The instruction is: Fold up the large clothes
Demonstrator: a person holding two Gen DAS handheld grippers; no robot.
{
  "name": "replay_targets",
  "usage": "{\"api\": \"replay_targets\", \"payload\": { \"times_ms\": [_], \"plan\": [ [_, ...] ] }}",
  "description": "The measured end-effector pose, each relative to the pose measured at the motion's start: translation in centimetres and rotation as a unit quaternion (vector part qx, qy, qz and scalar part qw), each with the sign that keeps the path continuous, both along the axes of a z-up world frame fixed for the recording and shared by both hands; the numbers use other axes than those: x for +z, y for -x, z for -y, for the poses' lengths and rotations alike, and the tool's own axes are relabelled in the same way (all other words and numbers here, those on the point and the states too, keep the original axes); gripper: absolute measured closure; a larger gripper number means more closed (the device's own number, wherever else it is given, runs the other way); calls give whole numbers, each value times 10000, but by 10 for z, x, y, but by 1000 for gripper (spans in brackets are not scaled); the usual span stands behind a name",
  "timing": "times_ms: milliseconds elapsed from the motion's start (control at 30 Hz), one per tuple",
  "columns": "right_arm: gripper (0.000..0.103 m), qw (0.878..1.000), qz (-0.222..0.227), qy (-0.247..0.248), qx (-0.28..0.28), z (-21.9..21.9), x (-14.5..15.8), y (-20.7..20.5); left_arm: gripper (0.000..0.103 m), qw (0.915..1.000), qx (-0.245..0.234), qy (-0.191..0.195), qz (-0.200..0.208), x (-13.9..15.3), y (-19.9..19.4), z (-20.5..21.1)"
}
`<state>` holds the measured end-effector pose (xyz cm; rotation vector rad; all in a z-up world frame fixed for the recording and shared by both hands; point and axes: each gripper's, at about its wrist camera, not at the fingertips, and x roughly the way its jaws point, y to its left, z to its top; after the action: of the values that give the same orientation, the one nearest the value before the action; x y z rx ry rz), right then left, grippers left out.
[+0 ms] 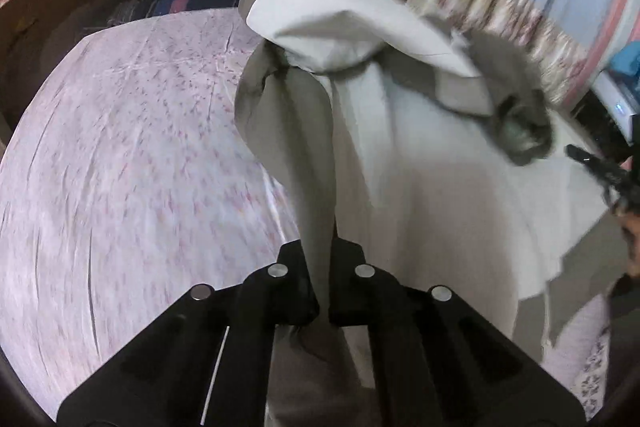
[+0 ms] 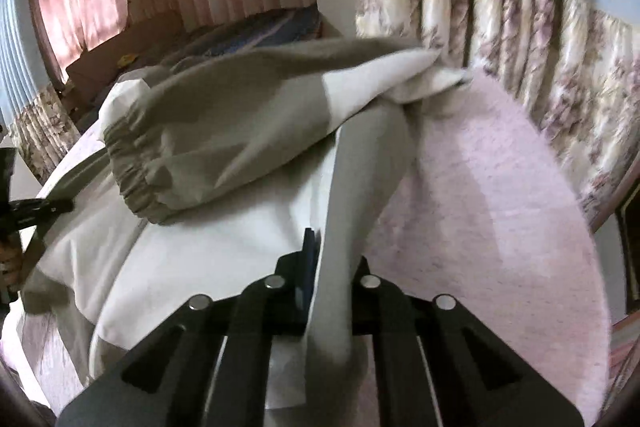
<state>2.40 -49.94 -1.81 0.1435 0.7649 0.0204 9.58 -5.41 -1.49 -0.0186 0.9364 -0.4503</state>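
**Both grippers clamped on a lifted jacket**

Left wrist view: floral pink bedsheet (image 1: pixel 120 155) below, flowered curtain (image 1: pixel 532 11) at right. Left gripper (image 1: pixel 323 291) pinched tight on a grey fold of the grey-and-white jacket (image 1: pixel 420 167), hanging ahead and blocking the right side.

Right wrist view: elastic-cuffed sleeve (image 2: pixel 192 147) draped across, hiding the bed's far end. Right gripper (image 2: pixel 332 291) closed on a pale fold rising straight ahead.

Dim indoor light, motion blur (strongest at edges), heavy fisheye warp, black corners.
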Motion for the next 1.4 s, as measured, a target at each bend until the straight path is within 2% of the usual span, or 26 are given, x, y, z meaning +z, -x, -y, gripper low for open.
{"api": "replay_targets", "payload": {
  "times_ms": [67, 133, 167, 200, 267, 300, 367, 433, 500, 567, 667, 767, 800, 833, 867, 933, 967, 1033, 1133, 1233, 1300, 1333, 1400],
  "plan": [
    [95, 9998, -188, 54, -11, 9, -3, 7, 100, 9999, 69, 129, -28, 3, 16, -4],
    [84, 9984, -449, 342, -35, 11, -7, 4, 97, 9999, 105, 78, 3, 6, 21, -2],
    [69, 9966, -525, 622, -110, 10, -4, 4, 94, 9999, 127, -40, 88, 8, 22, 2],
    [40, 9941, -407, 959, -287, 9, 5, 8, 91, 9997, 182, -62, 126, 10, 21, 2],
    [13, 9935, 29, 1036, -470, 9, 24, 13, 80, 9992, 331, -122, 191, 16, 19, -3],
    [13, 9942, 163, 945, -481, 9, 33, 12, 76, 9986, 404, -192, 279, 20, 16, -7],
    [11, 9972, 511, 429, -346, -1, 52, 8, 42, 9977, 500, -241, 398, 28, 10, -5],
    [7, 9979, 637, -3, -78, -25, 57, 0, 32, 9956, 641, -197, 656, 43, 6, -4],
    [7, 9977, 649, -56, 180, -51, 52, -11, 26, 9948, 642, -182, 764, 53, 2, 1],
    [7, 9968, 631, 95, 474, -90, 44, -23, 18, 9940, 685, -75, 854, 60, -1, 3],
    [7, 9949, 657, 287, 716, -125, 31, -37, 9, 9925, 761, 41, 953, 67, -1, 6],
    [8, 9932, 577, 775, 646, -145, 16, -38, 5, 9908, 788, 71, 1094, 68, 5, 5],
    [12, 9928, 539, 919, 544, -146, 11, -40, 5, 9901, 796, 84, 1150, 67, 6, 5],
    [23, 9937, 516, 905, 418, -136, 6, -42, 4, 9896, 785, 107, 1201, 66, 7, 4],
    [61, 9954, 486, 705, 419, -126, 4, -43, 4, 9889, 775, 89, 1265, 65, 8, 3],
    [85, 9977, 503, 434, 151, -100, 7, -39, 4, 9865, 831, -36, 1410, 63, 8, 0],
    [94, 9974, 530, 497, 3, -88, 10, -33, 4, 9848, 871, -116, 1495, 63, 8, -2],
    [96, 9959, 613, 567, -356, -56, 18, -16, 4, 9806, 991, -322, 1659, 62, 7, -7],
    [96, 9917, 605, 669, -916, -2, 27, 8, 4, 9790, 1110, -423, 1658, 62, -3, -20],
    [96, 9796, 530, 812, -1761, 69, 32, 46, 4, 9778, 1263, -441, 1615, 61, -13, -36],
    [96, 9610, 435, 1074, -2512, 114, 31, 78, 3, 9773, 1348, -416, 1578, 61, -19, -46],
    [96, 9558, 333, 1124, -2697, 127, 27, 88, 3, 9772, 1385, -408, 1558, 61, -22, -50],
    [92, 9545, 98, 767, -2880, 156, 15, 107, 3, 9776, 1420, -392, 1506, 61, -29, -56]
  ]
}}
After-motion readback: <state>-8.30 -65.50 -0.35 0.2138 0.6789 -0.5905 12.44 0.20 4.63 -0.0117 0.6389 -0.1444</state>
